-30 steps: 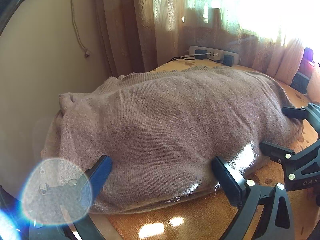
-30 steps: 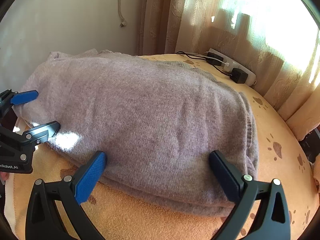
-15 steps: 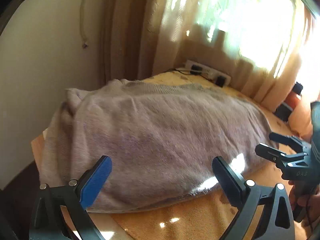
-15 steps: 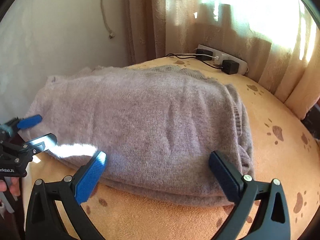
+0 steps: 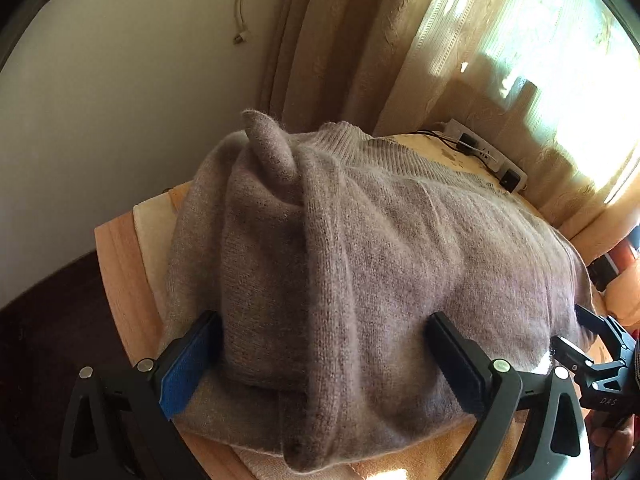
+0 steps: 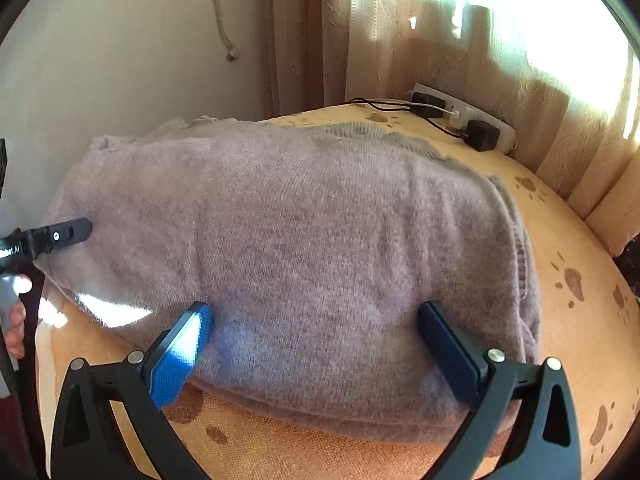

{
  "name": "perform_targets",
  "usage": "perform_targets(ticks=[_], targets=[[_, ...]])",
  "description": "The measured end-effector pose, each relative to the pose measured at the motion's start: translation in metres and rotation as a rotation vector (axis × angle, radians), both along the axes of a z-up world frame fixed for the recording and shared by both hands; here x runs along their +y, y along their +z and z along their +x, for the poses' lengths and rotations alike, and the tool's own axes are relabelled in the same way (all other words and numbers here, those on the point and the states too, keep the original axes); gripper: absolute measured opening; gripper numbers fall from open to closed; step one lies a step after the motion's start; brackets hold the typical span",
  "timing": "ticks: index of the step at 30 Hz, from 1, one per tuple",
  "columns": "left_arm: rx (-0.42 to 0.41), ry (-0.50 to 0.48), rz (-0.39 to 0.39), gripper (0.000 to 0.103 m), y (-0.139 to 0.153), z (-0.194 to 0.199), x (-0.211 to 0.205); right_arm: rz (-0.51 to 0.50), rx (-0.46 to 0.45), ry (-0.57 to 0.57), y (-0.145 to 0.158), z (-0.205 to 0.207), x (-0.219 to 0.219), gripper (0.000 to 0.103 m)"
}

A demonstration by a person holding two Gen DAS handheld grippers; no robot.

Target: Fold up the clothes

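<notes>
The left gripper [image 5: 320,356] stands wide open, its blue-padded finger [image 5: 188,368] and black finger [image 5: 456,364] set either side of a raised fold of the fuzzy mauve-grey knitted sweater [image 5: 380,264], gripping nothing. The fabric bulges up between the fingers and touches their inner faces. Ahead of this gripper a pointed corner of the knit [image 5: 268,140] sticks upward. To its left, bare pale wooden table edge [image 5: 120,264] shows beyond the sweater.

The right gripper [image 6: 316,340] is likewise spread wide, with the sweater's [image 6: 300,240] near folded edge lying between its fingers; it holds nothing. From the left wrist view it appears at far right [image 5: 580,344], though whether its tips touch the knit there is hard to judge. The sweater lies in a folded stack on an orange paw-print cloth [image 6: 560,280], ahead of both grippers. Further ahead and to the right, a white power strip [image 6: 460,116] with a black adapter sits by the beige curtain [image 6: 400,40].
</notes>
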State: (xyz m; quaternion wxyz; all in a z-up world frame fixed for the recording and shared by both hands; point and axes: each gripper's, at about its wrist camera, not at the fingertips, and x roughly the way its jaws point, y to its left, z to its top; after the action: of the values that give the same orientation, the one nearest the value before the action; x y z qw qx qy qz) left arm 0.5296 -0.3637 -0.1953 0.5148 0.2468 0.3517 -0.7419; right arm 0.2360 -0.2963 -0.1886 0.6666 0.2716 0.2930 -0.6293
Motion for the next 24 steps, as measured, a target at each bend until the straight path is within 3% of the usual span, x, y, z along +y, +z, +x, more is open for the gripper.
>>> perform_targets(ticks=[2,6,11,17,20,24], targets=[[0.001,0.009,-0.008,0.102,0.009,-0.003,0.000,0.001,-0.028,0.012,0.004,-0.006,0.002,0.102],[0.010,0.009,-0.102,0.102,0.041,-0.016,-0.004,-0.081,-0.189,-0.057,0.032,-0.050,0.004,0.103],[-0.038,-0.036,-0.121,0.102,0.061,-0.054,-0.048,-0.098,-0.267,-0.185,0.057,-0.111,-0.033,0.103],[-0.068,-0.017,0.060,0.102,0.034,-0.084,-0.115,-0.004,-0.354,-0.106,0.058,-0.113,-0.101,0.103],[-0.125,0.010,0.081,0.102,0.022,-0.088,-0.127,0.072,-0.378,-0.063,0.046,-0.094,-0.136,0.103],[-0.139,0.011,0.071,0.102,0.017,-0.088,-0.128,0.201,-0.264,-0.144,0.012,-0.082,-0.177,0.103]])
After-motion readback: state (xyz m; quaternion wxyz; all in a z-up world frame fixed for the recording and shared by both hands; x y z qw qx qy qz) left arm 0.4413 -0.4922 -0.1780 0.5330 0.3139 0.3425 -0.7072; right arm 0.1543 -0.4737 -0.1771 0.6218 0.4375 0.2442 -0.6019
